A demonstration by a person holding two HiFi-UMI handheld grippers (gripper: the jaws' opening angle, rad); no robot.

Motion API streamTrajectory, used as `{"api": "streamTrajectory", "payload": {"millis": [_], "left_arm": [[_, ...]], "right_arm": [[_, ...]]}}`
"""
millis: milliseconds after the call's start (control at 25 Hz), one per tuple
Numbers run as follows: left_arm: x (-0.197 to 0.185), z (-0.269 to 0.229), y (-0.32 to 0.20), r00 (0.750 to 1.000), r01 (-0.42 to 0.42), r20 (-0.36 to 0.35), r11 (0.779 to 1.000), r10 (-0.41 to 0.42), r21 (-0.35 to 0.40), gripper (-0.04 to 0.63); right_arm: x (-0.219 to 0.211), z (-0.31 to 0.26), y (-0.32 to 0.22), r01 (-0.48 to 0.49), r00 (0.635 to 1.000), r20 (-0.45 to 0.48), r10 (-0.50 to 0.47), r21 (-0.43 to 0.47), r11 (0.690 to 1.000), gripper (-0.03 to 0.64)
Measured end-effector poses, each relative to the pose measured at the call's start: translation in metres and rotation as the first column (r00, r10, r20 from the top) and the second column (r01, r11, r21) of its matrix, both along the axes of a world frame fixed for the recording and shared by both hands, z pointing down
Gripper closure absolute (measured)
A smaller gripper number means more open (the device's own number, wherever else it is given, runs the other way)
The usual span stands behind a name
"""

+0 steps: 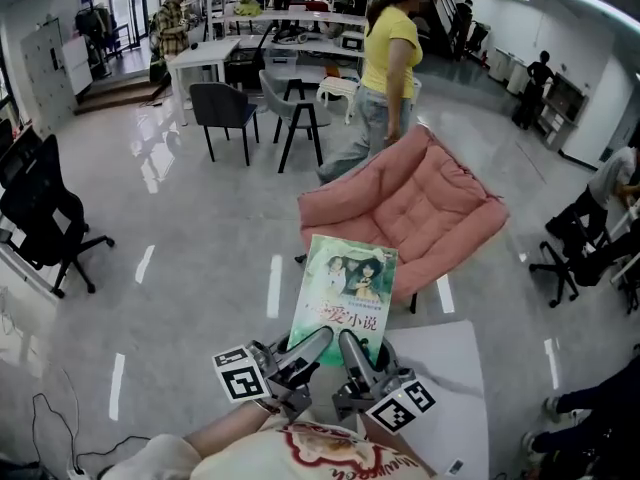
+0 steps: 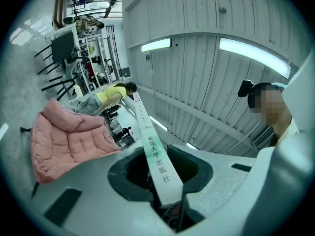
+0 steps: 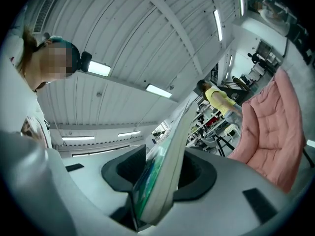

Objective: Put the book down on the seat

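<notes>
Left tool and right tool sit low and close together, angled up and away from the holder, at the left edge of the white tabletop. The left tool pinches the book at its spine and the right tool pinches the open-edge side. Book is in the air with its cover up, tilted, short of the pink cushioned chair and not touching it. Book's bottom edge is hidden behind the jaws. The holder's hands are mostly hidden under the marker cubes.

We count one book, one pink seat at one o'clock, two grippers, the left gripper and right gripper, and one person in yellow at twelve.
</notes>
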State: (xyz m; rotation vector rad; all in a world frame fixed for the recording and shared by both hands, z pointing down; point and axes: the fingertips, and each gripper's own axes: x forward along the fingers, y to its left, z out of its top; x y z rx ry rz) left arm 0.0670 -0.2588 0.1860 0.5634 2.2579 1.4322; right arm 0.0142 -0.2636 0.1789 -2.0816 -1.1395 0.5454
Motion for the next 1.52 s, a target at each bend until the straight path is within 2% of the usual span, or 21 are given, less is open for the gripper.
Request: {"api": "streamTrajectory", "payload": {"millis": [160,440,680,960,1200,1520], "left_arm": [[-0.003,0.000,0.008,1.000,0.018,-0.014,1.000,-0.019,-0.020,0.495],[0.009,0.037,0.039,0.999,0.049,-0.024,0.998,-0.048,0.039,0.495],[0.005,0.060,0.072,1.000,0.028,-0.011,0.999,-0.028,0.019,0.495],[-0.009,0.091,0.176,0.999,-0.033,0.007,0.999,0.033,-0.005,0.495],[-0.018,0.111,0.266,0.995,-0.090,0.037,0.996,0.090,0.010,0.495],[-0.025,0.135,0.348,0.987,-0.157,0.034,0.987,0.157,-0.016,0.495]], "right_arm": [[-0.003,0.002,0.009,0.016,1.000,-0.011,-0.016,-0.018,1.000,0.460],[0.008,0.038,0.042,0.046,0.998,-0.038,-0.045,0.026,0.999,0.462],[0.005,0.060,0.073,0.026,0.999,-0.018,-0.026,0.017,1.000,0.462],[-0.008,0.091,0.174,-0.031,1.000,0.001,0.031,-0.006,0.999,0.462],[-0.017,0.109,0.262,-0.094,0.995,0.020,0.094,-0.008,0.996,0.462],[-0.024,0.134,0.340,-0.157,0.987,0.030,0.158,-0.016,0.987,0.462]]}}
